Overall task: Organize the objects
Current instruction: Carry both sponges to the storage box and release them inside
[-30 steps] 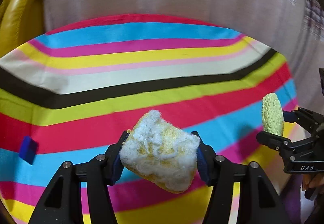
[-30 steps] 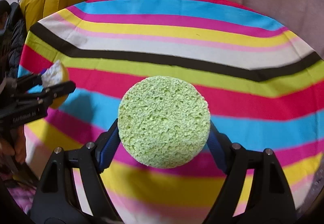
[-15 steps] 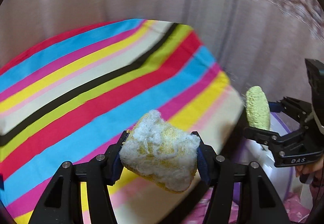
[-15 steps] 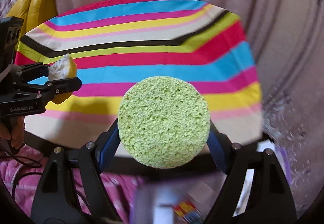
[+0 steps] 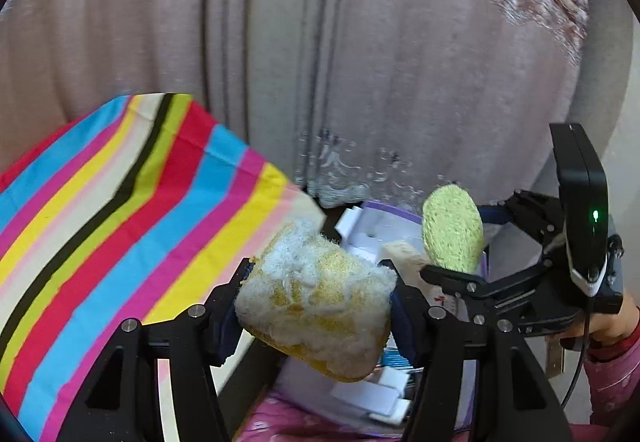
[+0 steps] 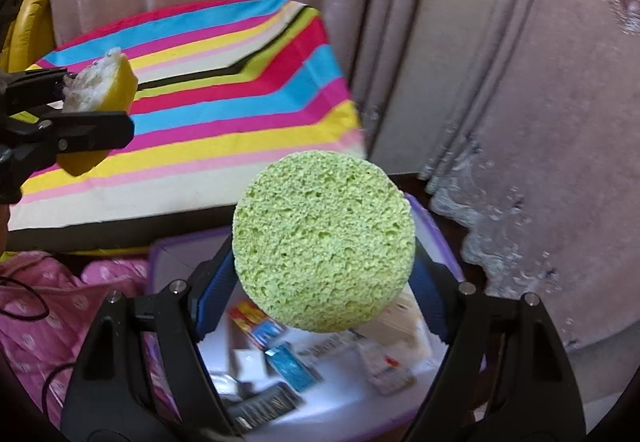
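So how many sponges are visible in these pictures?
2. The round green porous sponge is in the right gripper; the worn yellow fuzzy sponge is in the left gripper. The bin may hide more.

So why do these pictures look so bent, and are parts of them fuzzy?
Both views come through a fisheye lens, so the curtain bows and the corners go black. In the left view the yellow sponge is sharp; the box behind is soft. In the right view the green sponge is crisp, while the clutter in the box below smears.
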Motion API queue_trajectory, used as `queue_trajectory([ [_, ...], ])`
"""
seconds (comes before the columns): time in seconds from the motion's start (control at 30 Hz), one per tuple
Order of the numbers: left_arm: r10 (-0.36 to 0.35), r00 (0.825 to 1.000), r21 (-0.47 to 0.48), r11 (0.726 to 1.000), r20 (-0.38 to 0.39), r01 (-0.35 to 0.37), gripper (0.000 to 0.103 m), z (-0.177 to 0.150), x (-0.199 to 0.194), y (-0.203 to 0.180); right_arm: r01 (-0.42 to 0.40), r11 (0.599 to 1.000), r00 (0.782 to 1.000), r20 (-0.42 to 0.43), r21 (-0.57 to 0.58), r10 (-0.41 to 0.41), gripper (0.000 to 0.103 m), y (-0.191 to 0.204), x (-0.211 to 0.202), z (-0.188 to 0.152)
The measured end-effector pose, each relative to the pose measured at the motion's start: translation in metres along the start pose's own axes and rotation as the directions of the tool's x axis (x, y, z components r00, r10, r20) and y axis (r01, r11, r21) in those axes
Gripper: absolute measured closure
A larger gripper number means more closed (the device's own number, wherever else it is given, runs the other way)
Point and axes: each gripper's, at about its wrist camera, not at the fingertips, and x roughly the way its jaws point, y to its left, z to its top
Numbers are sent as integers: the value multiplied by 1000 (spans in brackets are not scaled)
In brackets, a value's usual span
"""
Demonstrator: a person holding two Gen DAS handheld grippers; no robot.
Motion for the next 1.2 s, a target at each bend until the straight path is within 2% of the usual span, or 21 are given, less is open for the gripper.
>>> queue_trajectory([
  [0.2,-52,998,41,998,-30,53,41,-18,25,-24,24,998,1000,-14,59,-24,21,-24,3,-15],
  [0.33,-38,999,108,993,-9,38,39,-23,25,-39,15,997,1000,-23,80,-13,21,-30,11,-19],
  [0.43,-39,999,159,987,36,32,27,-23,19,-49,10,996,1000,-20,90,-8,21,-31,13,-22],
  [0.5,-27,998,174,985,57,17,3,-23,15,-52,14,995,1000,-16,103,-13,18,-33,14,-23],
  [0.53,-16,997,183,983,69,3,0,-23,13,-55,16,994,1000,-17,106,-15,11,-35,15,-22],
  [0.6,15,995,211,977,94,-34,0,-23,10,-59,39,993,999,-19,109,-37,5,-35,14,-25],
  [0.77,141,982,253,953,123,-168,0,-17,10,-67,61,993,998,-35,106,-57,4,-33,16,-26],
  [0.87,262,947,247,920,187,-304,0,-20,5,-72,56,991,998,-42,118,-51,4,-32,17,-31],
  [0.9,293,938,240,912,186,-332,0,-20,5,-72,57,991,998,-48,122,-51,4,-32,19,-32],
  [0.93,299,938,236,912,174,-335,0,-20,7,-71,57,991,997,-55,125,-51,4,-31,20,-34],
  [1.0,278,952,242,922,131,-303,0,-21,12,-67,57,990,996,-75,128,-47,4,-32,24,-37],
  [1.1,288,955,231,926,76,-297,0,-26,22,-63,61,989,994,-100,136,-48,4,-30,28,-43],
  [1.2,255,967,233,939,16,-252,0,-31,30,-61,59,989,991,-124,136,-43,4,-29,33,-47],
])
